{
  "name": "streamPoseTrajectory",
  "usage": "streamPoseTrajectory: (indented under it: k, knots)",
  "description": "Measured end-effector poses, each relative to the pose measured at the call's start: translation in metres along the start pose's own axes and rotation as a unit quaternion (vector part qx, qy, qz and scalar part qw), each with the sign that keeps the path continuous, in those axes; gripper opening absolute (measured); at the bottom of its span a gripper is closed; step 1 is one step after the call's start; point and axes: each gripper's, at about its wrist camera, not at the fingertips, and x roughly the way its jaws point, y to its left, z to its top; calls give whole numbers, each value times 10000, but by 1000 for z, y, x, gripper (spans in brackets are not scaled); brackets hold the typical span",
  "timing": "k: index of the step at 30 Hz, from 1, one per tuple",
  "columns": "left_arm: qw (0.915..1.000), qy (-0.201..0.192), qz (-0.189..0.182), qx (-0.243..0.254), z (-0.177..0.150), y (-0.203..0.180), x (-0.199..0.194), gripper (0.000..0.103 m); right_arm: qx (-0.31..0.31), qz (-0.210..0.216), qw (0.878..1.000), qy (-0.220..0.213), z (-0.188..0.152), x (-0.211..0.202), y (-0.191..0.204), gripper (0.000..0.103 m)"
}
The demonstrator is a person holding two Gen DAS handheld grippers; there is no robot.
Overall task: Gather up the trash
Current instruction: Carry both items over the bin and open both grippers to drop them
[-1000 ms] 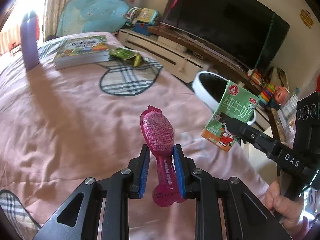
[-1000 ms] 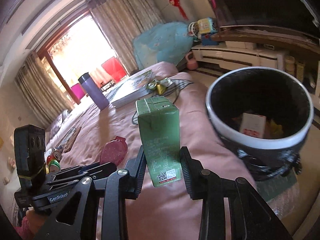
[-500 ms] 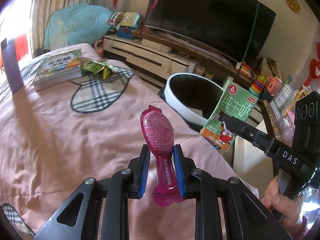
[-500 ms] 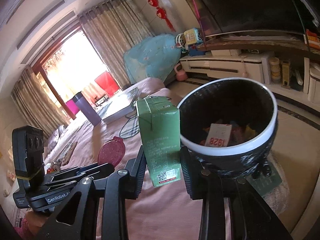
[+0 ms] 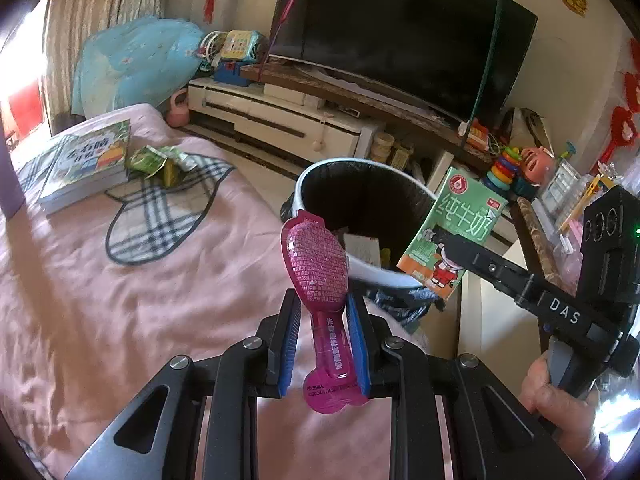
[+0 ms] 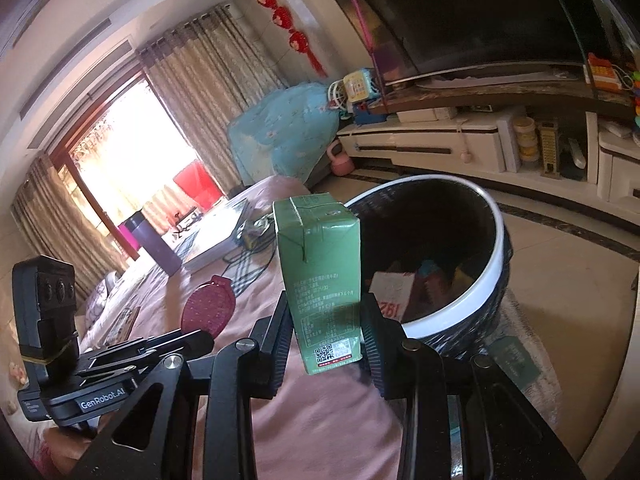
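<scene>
left gripper [image 5: 324,336]: clamped on pink pouch [image 5: 316,264], upright
right gripper [image 6: 326,332]: clamped on milk carton [image 6: 320,276], upright
bin [image 6: 494,276]: just ahead-right of carton; right gripper nearer

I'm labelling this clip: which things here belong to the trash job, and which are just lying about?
Job:
- milk carton in right gripper
- pink wrapper in left gripper
- bin
- green wrappers

Lying about:
- books
- TV
- toys

Both grippers are matte black metal w/ silver screw heads at the pivots. Left gripper [image 5: 324,332] has blue ribbed pads; right gripper [image 6: 326,334] has black ribbed ones. White "DAS" lettering on one, "GenRobot.AI" on the other. Boxy black camera block w/ 3 lenses, tiny green LED.
</scene>
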Motion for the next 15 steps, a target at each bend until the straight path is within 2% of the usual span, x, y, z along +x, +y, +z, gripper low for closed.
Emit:
streamPoseTrajectory:
  k: [15]
  knots:
    - [9996, -6, -177, 217, 29, -25, 32, 22, 15, -289, 9995, -101, 21, -3, -19, 34]
